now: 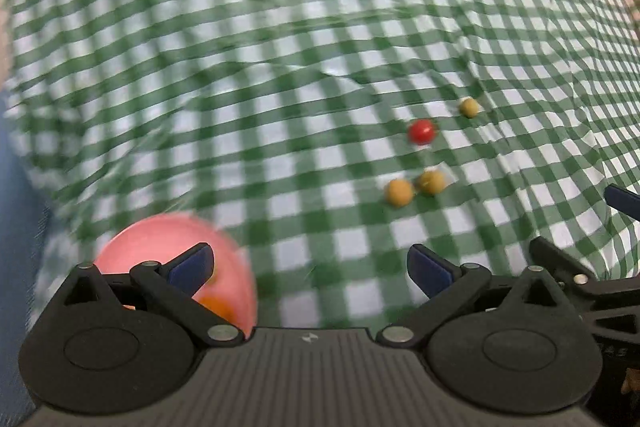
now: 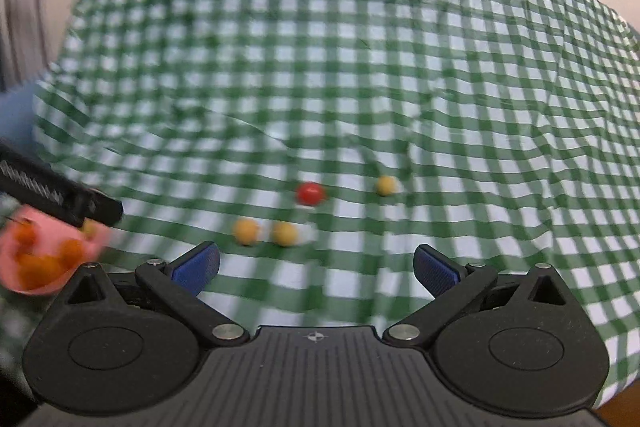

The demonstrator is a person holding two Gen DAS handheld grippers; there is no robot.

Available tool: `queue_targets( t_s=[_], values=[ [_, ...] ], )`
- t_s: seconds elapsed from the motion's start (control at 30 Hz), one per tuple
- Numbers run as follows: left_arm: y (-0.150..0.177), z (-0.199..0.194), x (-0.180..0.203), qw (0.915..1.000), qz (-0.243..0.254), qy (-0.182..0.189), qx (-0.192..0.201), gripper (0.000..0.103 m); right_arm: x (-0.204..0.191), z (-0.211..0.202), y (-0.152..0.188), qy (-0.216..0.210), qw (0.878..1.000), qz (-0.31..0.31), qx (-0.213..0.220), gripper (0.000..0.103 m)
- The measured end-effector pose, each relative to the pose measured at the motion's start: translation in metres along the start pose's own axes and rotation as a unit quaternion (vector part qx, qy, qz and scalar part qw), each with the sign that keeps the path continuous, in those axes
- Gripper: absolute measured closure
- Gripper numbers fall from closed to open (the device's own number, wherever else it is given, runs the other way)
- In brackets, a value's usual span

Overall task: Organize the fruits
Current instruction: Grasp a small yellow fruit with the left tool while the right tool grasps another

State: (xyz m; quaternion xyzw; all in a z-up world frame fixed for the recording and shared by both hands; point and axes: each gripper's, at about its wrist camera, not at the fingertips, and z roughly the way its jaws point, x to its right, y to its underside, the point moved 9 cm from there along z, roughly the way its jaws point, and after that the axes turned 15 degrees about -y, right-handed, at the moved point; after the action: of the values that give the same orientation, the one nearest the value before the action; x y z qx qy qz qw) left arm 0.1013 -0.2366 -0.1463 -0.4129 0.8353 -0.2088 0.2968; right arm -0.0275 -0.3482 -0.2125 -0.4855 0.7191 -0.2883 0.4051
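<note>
Four small round fruits lie loose on the green checked tablecloth: a red one (image 1: 421,131) (image 2: 310,193), a lone yellow one (image 1: 469,107) (image 2: 386,185), and two yellow ones side by side (image 1: 398,192) (image 2: 247,231). A pink bowl (image 1: 160,247) (image 2: 48,247) holds several orange fruits at the near left. My left gripper (image 1: 310,265) is open and empty, its left finger over the bowl's right side. My right gripper (image 2: 316,267) is open and empty, just short of the yellow pair. The left gripper's body reaches over the bowl in the right wrist view.
The tablecloth (image 2: 360,67) is wrinkled and covers the whole table, with a fold ridge behind the fruits. A pale wall lies beyond its far edge. The right gripper's parts show at the right edge of the left wrist view. Both views are motion blurred.
</note>
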Motion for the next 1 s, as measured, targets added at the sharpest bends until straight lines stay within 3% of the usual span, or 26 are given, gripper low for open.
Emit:
queue_targets(
  t_s=[0.17, 0.3, 0.5, 0.53, 0.57, 0.63, 0.7, 1.0],
  values=[
    [-0.026, 0.046, 0.044, 0.9991, 0.021, 0.034, -0.014, 0.0, 0.028, 0.054, 0.0, 0.002, 0.999, 0.033, -0.015, 0.001],
    [-0.038, 0.08, 0.069, 0.9974, 0.036, 0.054, -0.033, 0.0, 0.03, 0.097, 0.004, 0.007, 0.999, -0.01, -0.029, 0.002],
    [-0.039, 0.121, 0.089, 0.9942, 0.043, 0.073, -0.065, 0.002, 0.022, 0.136, 0.017, -0.035, 0.997, -0.056, -0.048, 0.012],
    [-0.038, 0.124, 0.089, 0.9934, 0.039, 0.081, -0.072, 0.011, 0.021, 0.138, 0.018, -0.046, 0.996, -0.055, -0.048, 0.02],
    [-0.037, 0.129, 0.091, 0.9919, 0.034, 0.091, -0.082, 0.026, 0.018, 0.142, 0.018, -0.057, 0.996, -0.054, -0.048, 0.025],
    [-0.033, 0.135, 0.093, 0.9879, 0.022, 0.115, -0.102, 0.043, 0.016, 0.147, 0.02, -0.079, 0.994, -0.05, -0.048, 0.045],
    [-0.033, 0.135, 0.091, 0.9891, 0.016, 0.116, -0.089, 0.046, 0.014, 0.152, 0.02, -0.1, 0.993, -0.044, -0.048, 0.052],
    [-0.034, 0.135, 0.094, 0.989, 0.027, 0.125, -0.074, 0.049, 0.006, 0.158, 0.016, -0.113, 0.99, -0.078, -0.045, 0.053]
  ],
)
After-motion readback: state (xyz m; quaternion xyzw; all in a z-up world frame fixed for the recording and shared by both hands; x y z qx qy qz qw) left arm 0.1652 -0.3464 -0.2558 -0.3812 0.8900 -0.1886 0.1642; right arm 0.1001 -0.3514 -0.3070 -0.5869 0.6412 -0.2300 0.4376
